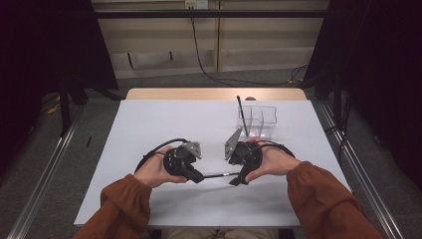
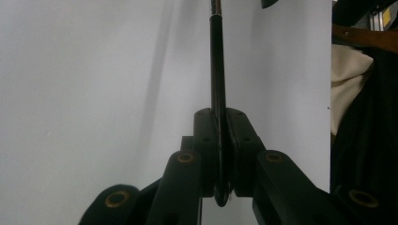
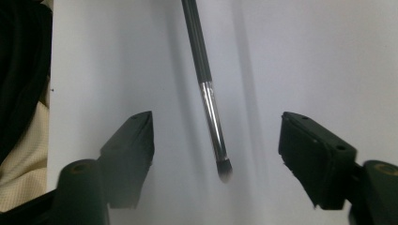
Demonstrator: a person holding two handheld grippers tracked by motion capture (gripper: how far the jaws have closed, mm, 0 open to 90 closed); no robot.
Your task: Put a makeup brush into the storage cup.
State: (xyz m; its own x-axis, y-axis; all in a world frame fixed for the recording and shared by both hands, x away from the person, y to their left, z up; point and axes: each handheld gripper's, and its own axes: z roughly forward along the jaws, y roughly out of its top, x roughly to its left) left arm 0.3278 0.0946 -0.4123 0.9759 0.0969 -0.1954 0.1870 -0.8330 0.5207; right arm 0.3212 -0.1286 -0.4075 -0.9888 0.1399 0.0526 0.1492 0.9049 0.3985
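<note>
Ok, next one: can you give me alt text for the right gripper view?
A slim makeup brush with a black handle, silver ferrule and small dark tip hangs between the right gripper's two open black jaws, touching neither. Behind it lies the plain white table, with dark and cream fabric at the left edge.

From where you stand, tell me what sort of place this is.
Probably a lab recording station: a white table inside dark curtains, floor rails along both sides, a cable trailing down the back wall.

Glossy black brush [image 3: 199, 51] with shiny metal ferrule, matt white table [image 1: 164, 124], clear plastic organizer [image 1: 257, 121]
</note>
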